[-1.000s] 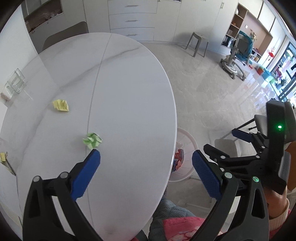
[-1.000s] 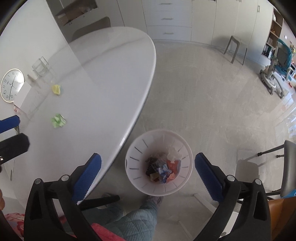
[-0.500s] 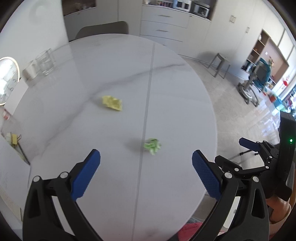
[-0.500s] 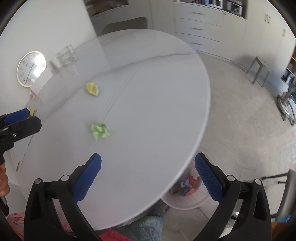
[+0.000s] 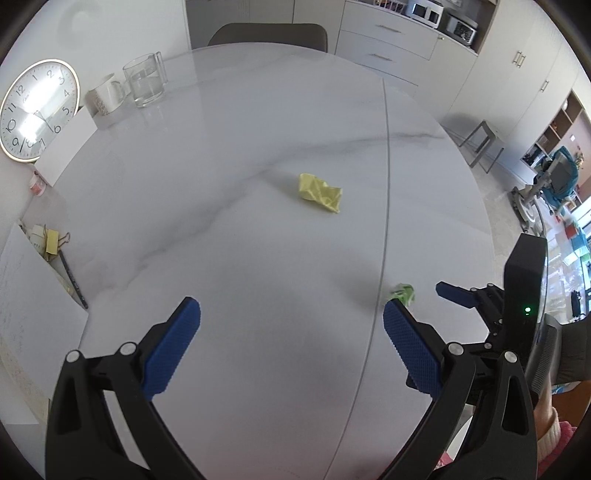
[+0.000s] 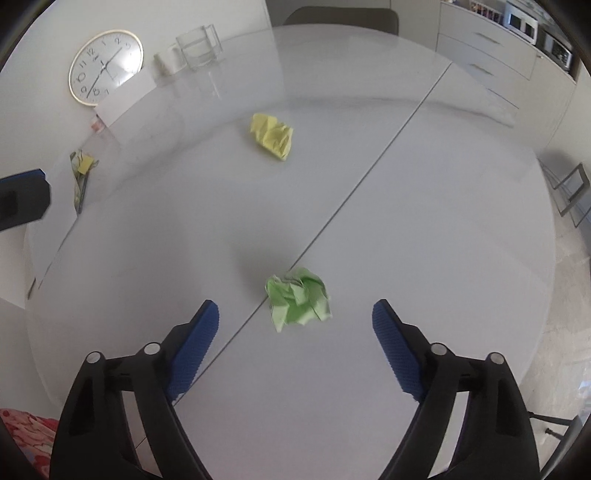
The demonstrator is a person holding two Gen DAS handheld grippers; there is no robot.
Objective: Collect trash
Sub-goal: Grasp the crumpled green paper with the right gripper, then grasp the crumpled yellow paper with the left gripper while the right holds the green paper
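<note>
A crumpled green paper ball [image 6: 298, 300] lies on the white marble table [image 6: 424, 229], just ahead of my open, empty right gripper [image 6: 293, 314]. The ball also shows in the left wrist view [image 5: 403, 293], partly behind the right finger. A crumpled yellow paper [image 5: 320, 192] lies farther in, also in the right wrist view [image 6: 272, 136]. My left gripper [image 5: 291, 314] is open and empty above the table, well short of the yellow paper. The right gripper's body [image 5: 517, 306] shows at the right in the left wrist view.
A wall clock [image 5: 38, 110] leans at the table's back left beside a white mug [image 5: 105, 96] and a glass pitcher [image 5: 144, 80]. Papers and clips [image 5: 48, 243] lie at the left edge. A chair [image 5: 267, 34] stands behind the table.
Both grippers swung left from the floor bin onto the table. The right gripper now faces the green ball closely; the left faces the yellow paper. The bin has left view.
</note>
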